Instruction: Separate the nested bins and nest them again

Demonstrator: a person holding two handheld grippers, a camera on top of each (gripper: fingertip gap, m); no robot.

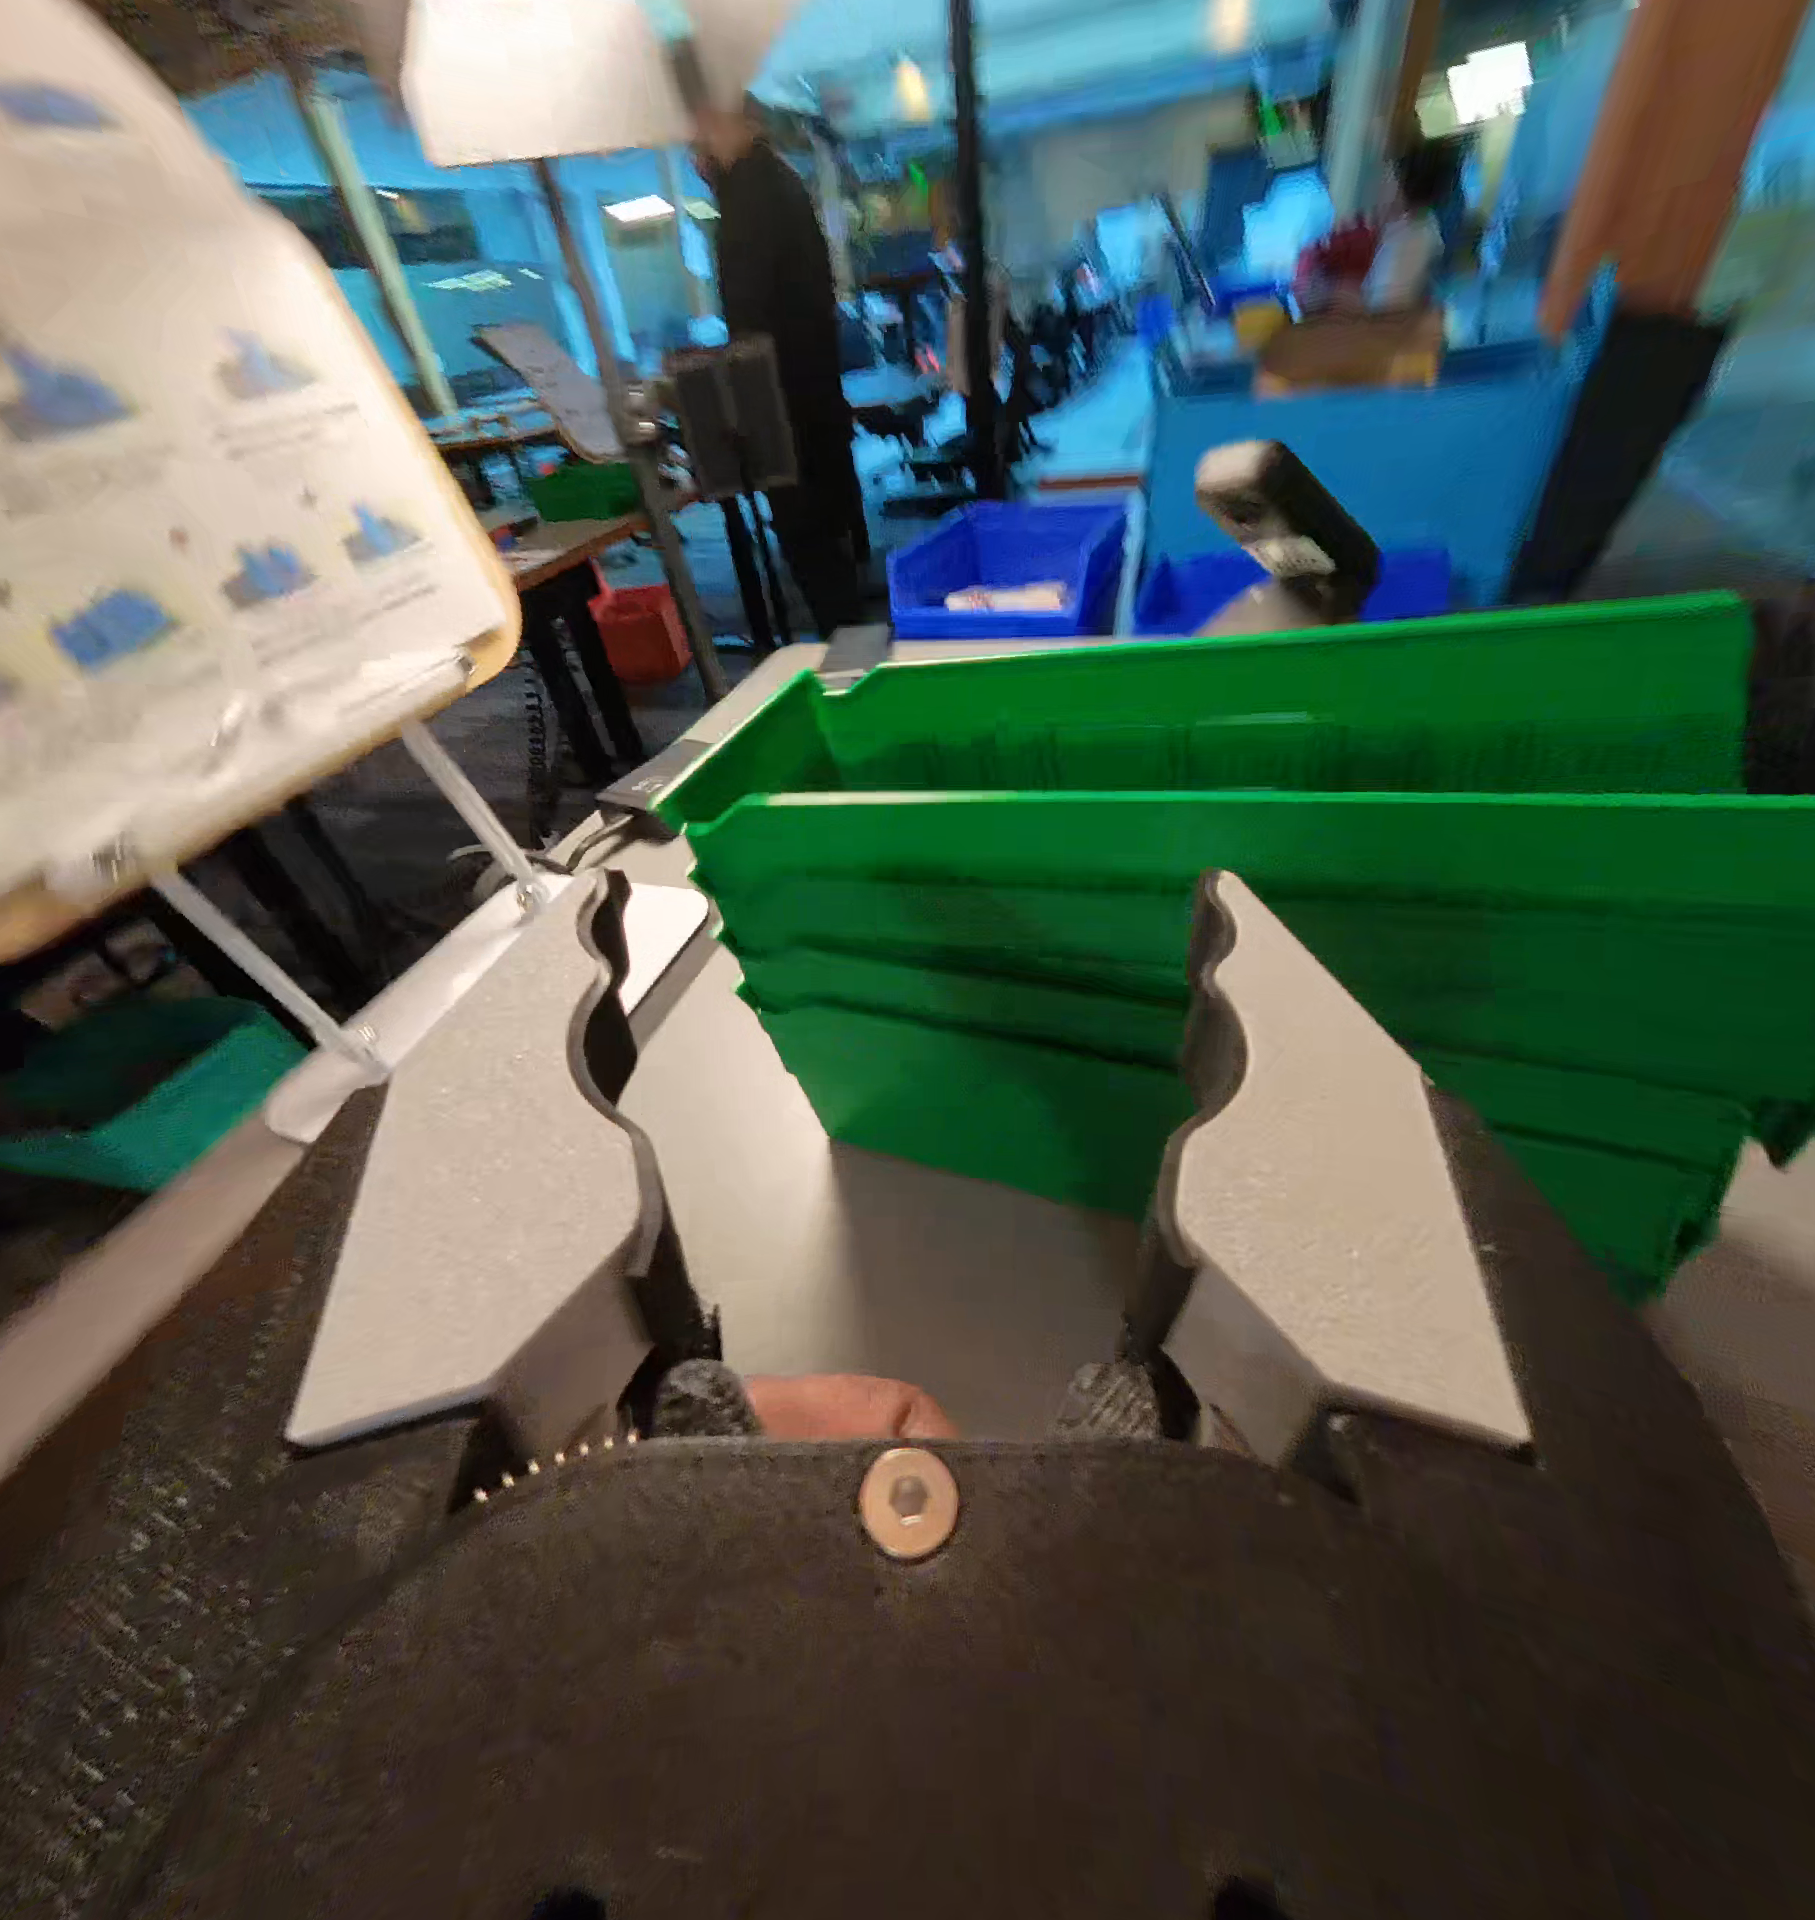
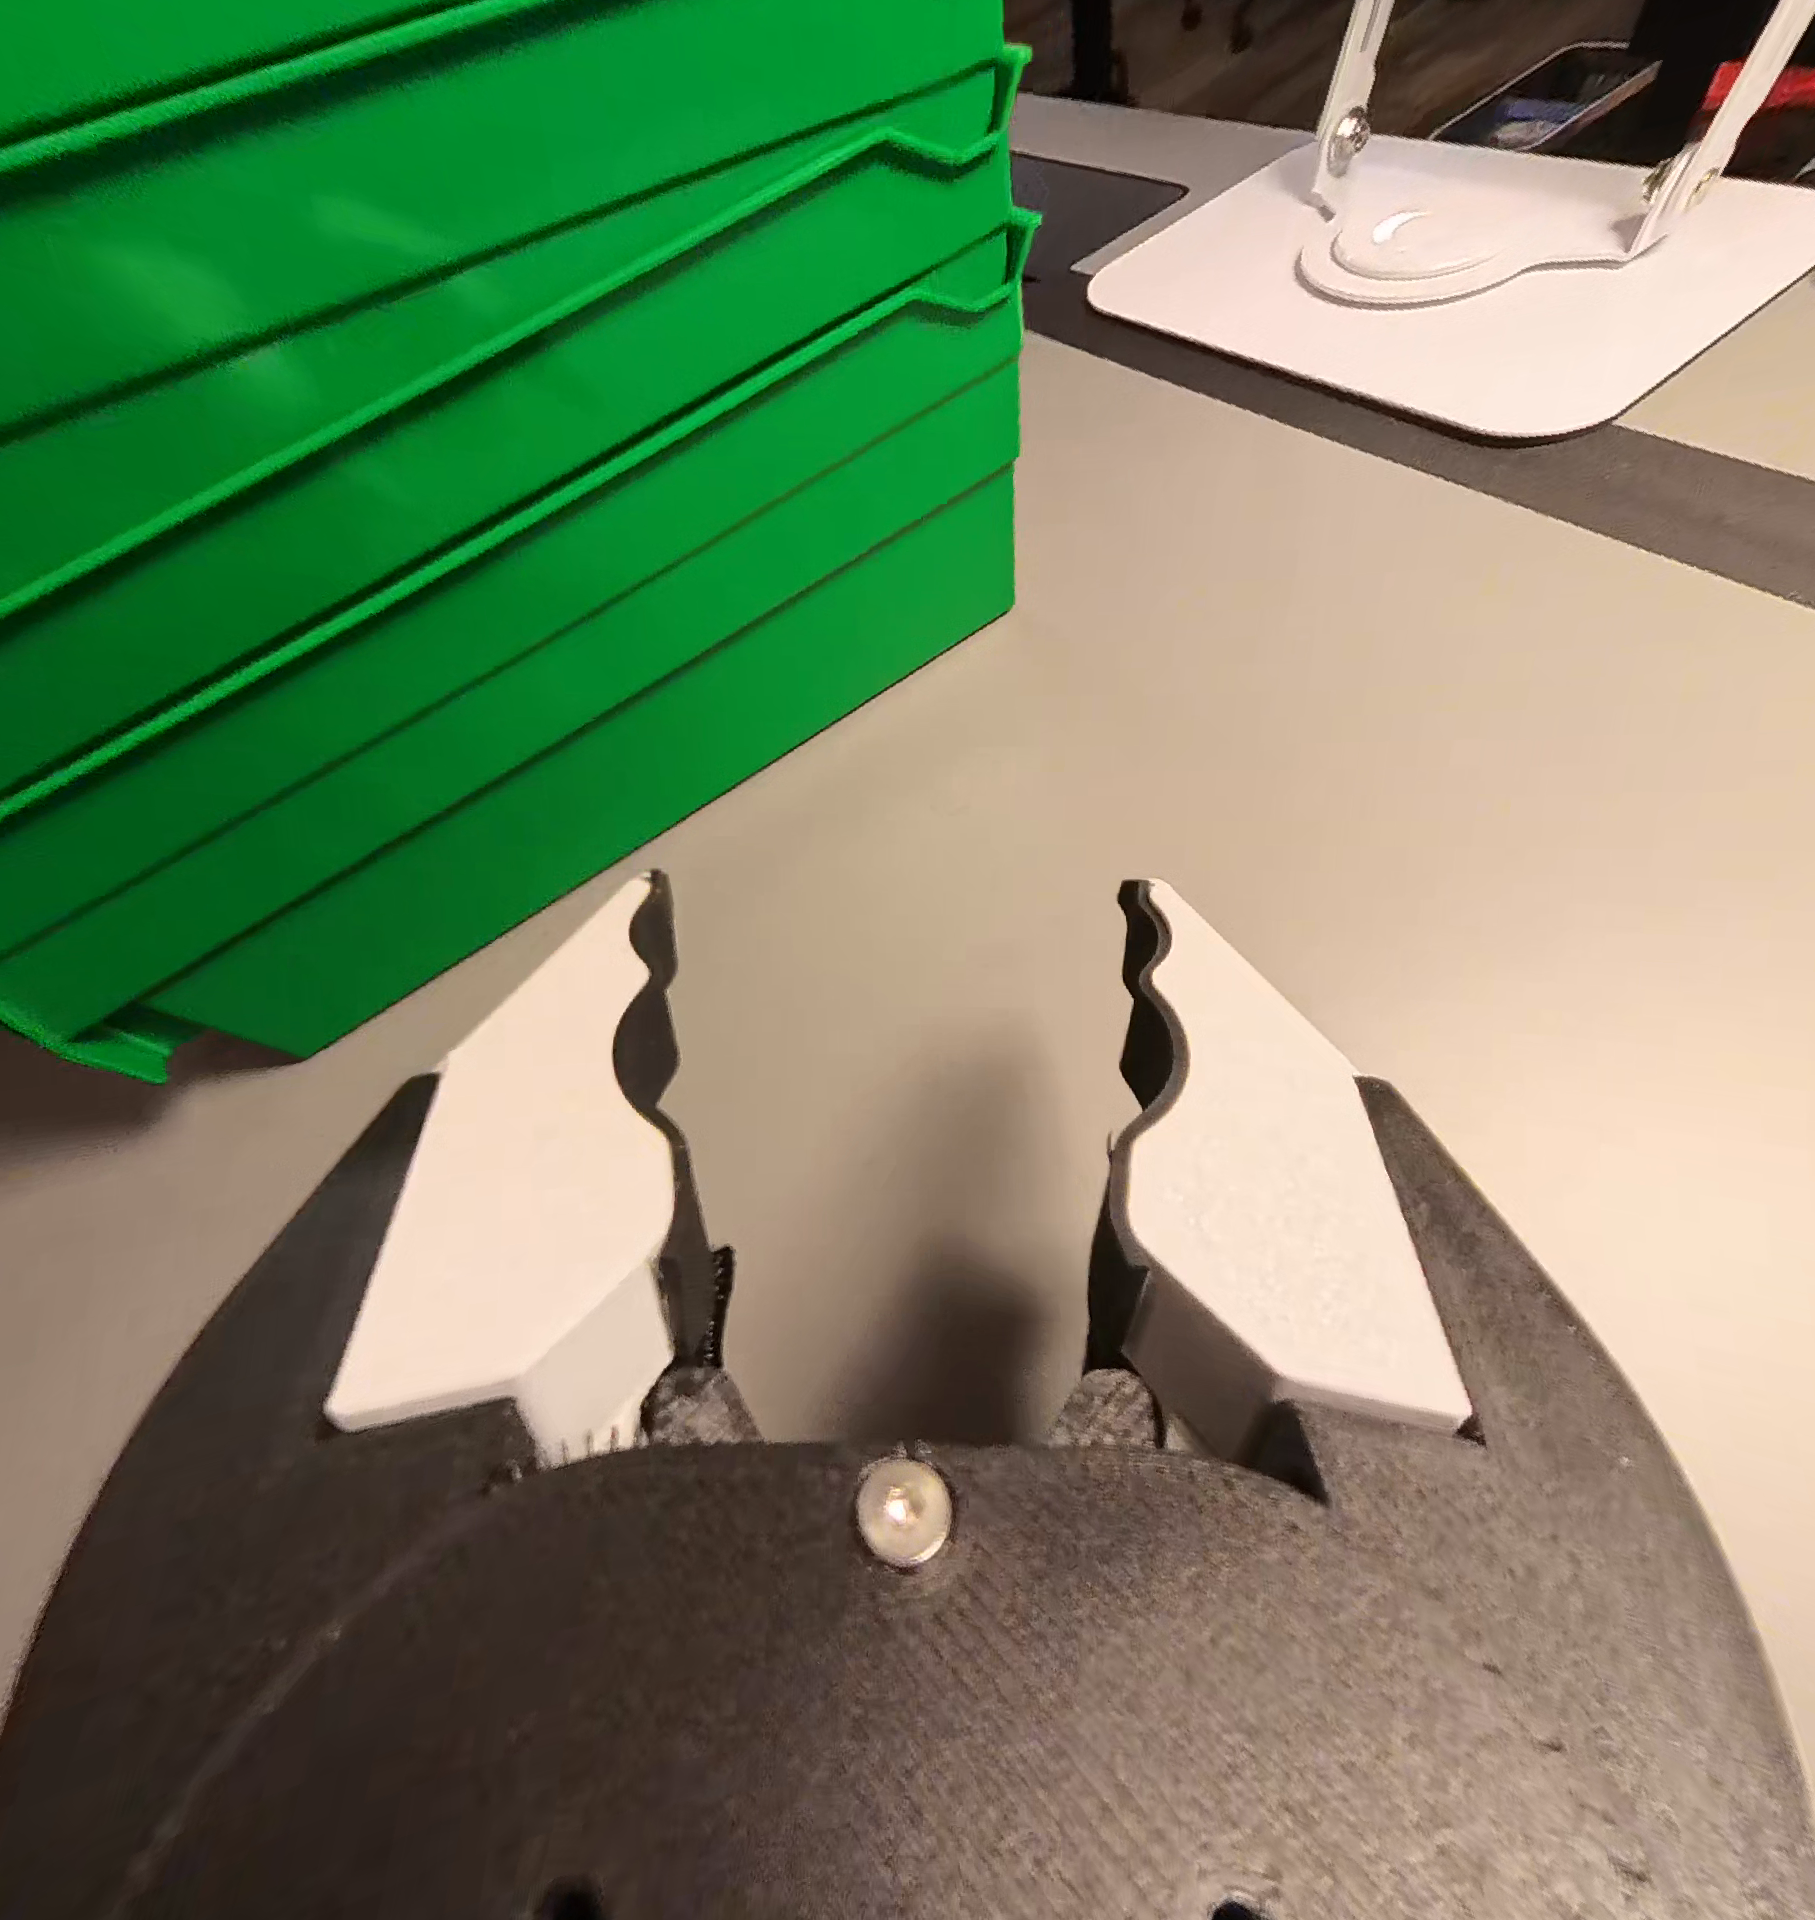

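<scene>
A stack of nested green bins (image 1: 986,914) stands on the grey table, several rims showing one above another. In the left wrist view it fills the middle and right, just beyond my left gripper (image 1: 908,883), which is open and empty with the stack's corner between its fingers' line of sight. In the right wrist view the same green stack (image 2: 467,468) fills the upper left. My right gripper (image 2: 892,883) is open and empty, low over the table, just right of the stack's near corner. The other gripper's dark body (image 1: 1287,509) shows behind the stack.
A white stand base (image 2: 1454,312) with clear legs sits at the table's far side and carries a tilted instruction board (image 1: 155,468). Blue bins (image 1: 996,561), tables and a standing person (image 1: 778,364) are in the blurred background. A table edge (image 1: 103,1340) runs at the left.
</scene>
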